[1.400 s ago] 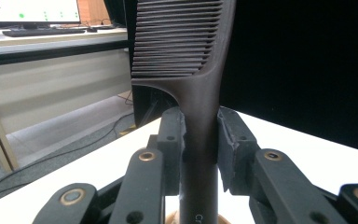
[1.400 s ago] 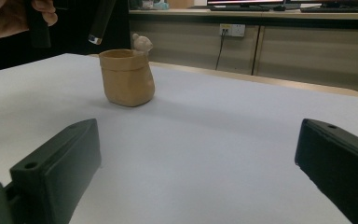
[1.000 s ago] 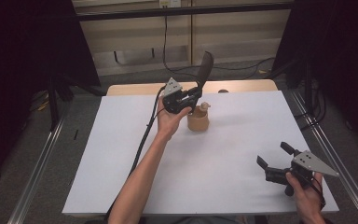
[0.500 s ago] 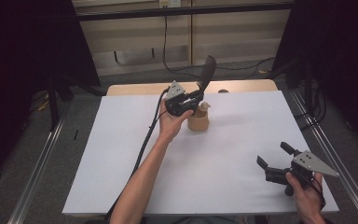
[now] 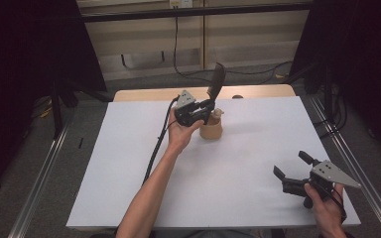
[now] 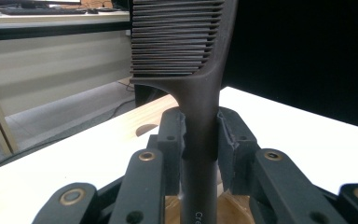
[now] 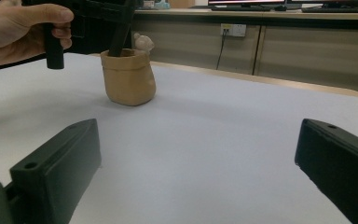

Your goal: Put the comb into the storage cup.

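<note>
A dark brown comb (image 5: 216, 83) (image 6: 200, 70) stands nearly upright, its handle clamped between the pads of my left gripper (image 5: 204, 110) (image 6: 200, 135). The handle's lower end dips into a small tan pouch-like pot (image 5: 211, 128) (image 7: 128, 77) near the far middle of the white table (image 5: 129, 163). A small pale object pokes out of the pot's top (image 7: 143, 43). My right gripper (image 5: 291, 168) rests near the table's front right corner, jaws wide apart with nothing between them, facing the pot.
A black cable (image 5: 156, 148) trails from the left gripper along the forearm. Metal rails (image 5: 39, 188) run along both sides of the table. A wooden strip (image 5: 258, 91) edges the far side.
The left gripper with the comb has shifted slightly, the comb standing a touch more upright over the pot. The right gripper has stayed put.
</note>
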The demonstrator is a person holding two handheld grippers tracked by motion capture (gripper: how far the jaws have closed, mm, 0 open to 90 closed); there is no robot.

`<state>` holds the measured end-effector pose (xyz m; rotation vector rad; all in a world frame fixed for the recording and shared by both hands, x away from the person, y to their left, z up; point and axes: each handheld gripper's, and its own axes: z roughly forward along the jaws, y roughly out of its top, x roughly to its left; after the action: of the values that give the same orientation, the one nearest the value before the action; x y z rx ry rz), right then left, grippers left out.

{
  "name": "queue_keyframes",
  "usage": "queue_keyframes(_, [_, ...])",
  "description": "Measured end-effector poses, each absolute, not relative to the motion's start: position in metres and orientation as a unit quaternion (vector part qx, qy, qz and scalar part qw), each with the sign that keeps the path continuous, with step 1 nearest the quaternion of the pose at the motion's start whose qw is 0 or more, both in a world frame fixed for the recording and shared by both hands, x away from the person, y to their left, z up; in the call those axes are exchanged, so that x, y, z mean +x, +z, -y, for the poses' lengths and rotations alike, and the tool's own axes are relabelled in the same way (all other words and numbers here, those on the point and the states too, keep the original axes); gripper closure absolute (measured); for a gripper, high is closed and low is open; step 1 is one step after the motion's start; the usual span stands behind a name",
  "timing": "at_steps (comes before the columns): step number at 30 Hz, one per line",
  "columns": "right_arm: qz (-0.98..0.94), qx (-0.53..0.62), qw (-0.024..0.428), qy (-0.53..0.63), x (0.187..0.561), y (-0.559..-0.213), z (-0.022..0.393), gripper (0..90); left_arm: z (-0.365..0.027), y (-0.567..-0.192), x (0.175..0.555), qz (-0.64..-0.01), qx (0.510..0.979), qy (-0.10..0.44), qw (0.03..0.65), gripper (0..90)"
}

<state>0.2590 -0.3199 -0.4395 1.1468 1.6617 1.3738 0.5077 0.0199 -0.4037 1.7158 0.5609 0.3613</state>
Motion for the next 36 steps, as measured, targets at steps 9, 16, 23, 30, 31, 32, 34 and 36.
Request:
queue_keyframes(9, [-0.64, 0.441, 0.343, 0.528, 0.259, -0.439, 0.32, 0.0, -0.02, -0.407, 0.506, -0.245, 0.741, 0.151, 0.607, 72.9])
queue_keyframes(16, [-0.639, 0.44, 0.343, 0.529, 0.259, -0.439, 0.32, 0.0, -0.02, -0.413, 0.506, -0.25, 0.748, 0.149, 0.596, 73.0])
queue_keyframes(23, [-0.64, 0.441, 0.342, 0.528, 0.259, -0.44, 0.32, 0.0, -0.022, -0.415, 0.506, -0.257, 0.749, 0.148, 0.592, 72.9])
queue_keyframes(30, [-0.641, 0.44, 0.34, 0.529, 0.26, -0.44, 0.32, 0.0, -0.022, -0.418, 0.506, -0.254, 0.753, 0.147, 0.589, 72.9])
queue_keyframes(31, [-0.642, 0.44, 0.34, 0.529, 0.26, -0.44, 0.319, 0.0, -0.022, -0.418, 0.506, -0.254, 0.755, 0.145, 0.587, 72.9])
queue_keyframes(32, [-0.642, 0.439, 0.34, 0.529, 0.26, -0.44, 0.32, 0.0, -0.023, -0.419, 0.506, -0.253, 0.755, 0.145, 0.587, 72.9])
queue_keyframes(34, [-0.642, 0.439, 0.341, 0.529, 0.259, -0.44, 0.32, 0.0, -0.023, -0.42, 0.505, -0.254, 0.755, 0.145, 0.587, 72.9])
queue_keyframes(36, [-0.642, 0.439, 0.34, 0.529, 0.259, -0.44, 0.32, 0.0, -0.024, -0.422, 0.504, -0.256, 0.755, 0.142, 0.587, 72.9])
